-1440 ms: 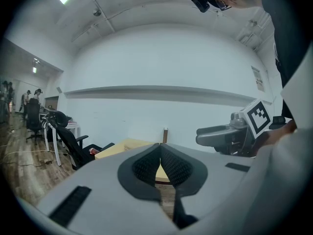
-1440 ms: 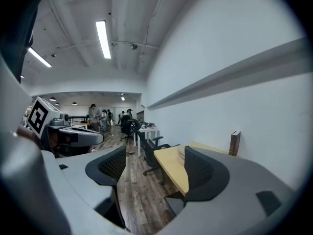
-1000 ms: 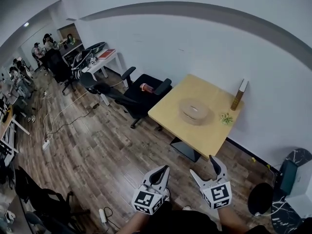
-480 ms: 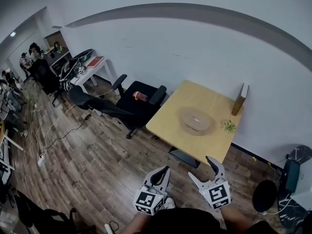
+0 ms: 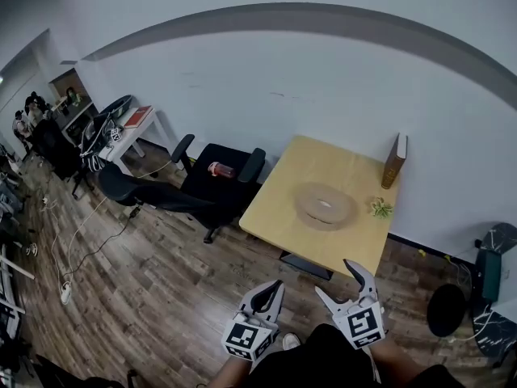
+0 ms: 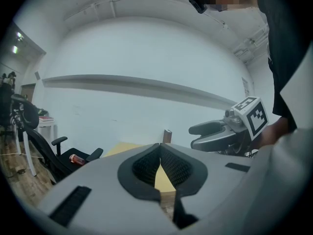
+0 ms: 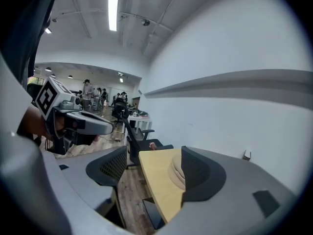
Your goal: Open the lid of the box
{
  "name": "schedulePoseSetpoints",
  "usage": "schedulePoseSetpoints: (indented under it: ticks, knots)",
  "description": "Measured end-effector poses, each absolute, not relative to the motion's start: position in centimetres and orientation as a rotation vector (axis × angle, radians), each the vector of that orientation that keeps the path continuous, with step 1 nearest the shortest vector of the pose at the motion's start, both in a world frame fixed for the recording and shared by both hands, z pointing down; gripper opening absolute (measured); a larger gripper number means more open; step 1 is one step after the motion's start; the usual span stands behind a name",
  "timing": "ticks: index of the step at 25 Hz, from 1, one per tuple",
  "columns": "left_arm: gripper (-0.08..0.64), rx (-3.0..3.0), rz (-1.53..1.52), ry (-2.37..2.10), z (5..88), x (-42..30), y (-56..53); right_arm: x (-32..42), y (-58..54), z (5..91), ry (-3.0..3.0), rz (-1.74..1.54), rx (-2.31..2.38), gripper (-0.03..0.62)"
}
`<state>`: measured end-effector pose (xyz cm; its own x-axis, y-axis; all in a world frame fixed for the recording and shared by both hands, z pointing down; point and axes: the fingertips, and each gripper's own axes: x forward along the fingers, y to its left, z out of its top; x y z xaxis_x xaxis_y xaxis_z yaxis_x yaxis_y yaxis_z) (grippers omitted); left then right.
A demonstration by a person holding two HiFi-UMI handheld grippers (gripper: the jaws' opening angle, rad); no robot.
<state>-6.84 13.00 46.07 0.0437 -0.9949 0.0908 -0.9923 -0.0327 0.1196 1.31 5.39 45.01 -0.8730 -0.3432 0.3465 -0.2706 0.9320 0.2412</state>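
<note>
Closer to the wooden table (image 5: 275,208) now. Left gripper (image 5: 275,286) is pinched shut on nothing, right gripper (image 5: 335,278) is spread wide and empty, both over plank floor (image 5: 161,281). Round box (image 5: 325,205) sits mid-table, little plant (image 5: 380,209) beside it, upright book (image 5: 394,160) by the white wall (image 5: 283,79).

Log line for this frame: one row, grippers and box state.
left gripper: shut, empty | right gripper: open, empty | round box: lid on, untouched, on wooden table
</note>
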Motion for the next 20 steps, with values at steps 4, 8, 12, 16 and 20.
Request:
schedulePoseSetpoints:
  ticks: [4,8,12,16,20]
  knots:
    - [0.018,2.203,-0.031,-2.010,46.4,-7.2,11.7,0.5,3.7,45.5,-2.687,-0.238,0.482,0.365]
    - [0.018,2.250,-0.022,-1.992,47.0,-8.3,10.2,-0.6,2.4,45.1,-2.688,-0.253,0.512,0.365]
    - [0.018,2.261,-0.017,-1.984,47.3,-9.6,8.0,-2.0,0.2,45.4,-2.680,-0.237,0.521,0.360]
    - [0.018,2.260,-0.008,-1.971,47.5,-11.0,5.7,-3.5,-2.1,46.0,-2.674,-0.208,0.520,0.351]
    - [0.018,2.244,0.000,-1.974,47.8,-12.7,3.2,-4.8,-4.6,46.8,-2.669,-0.177,0.509,0.351]
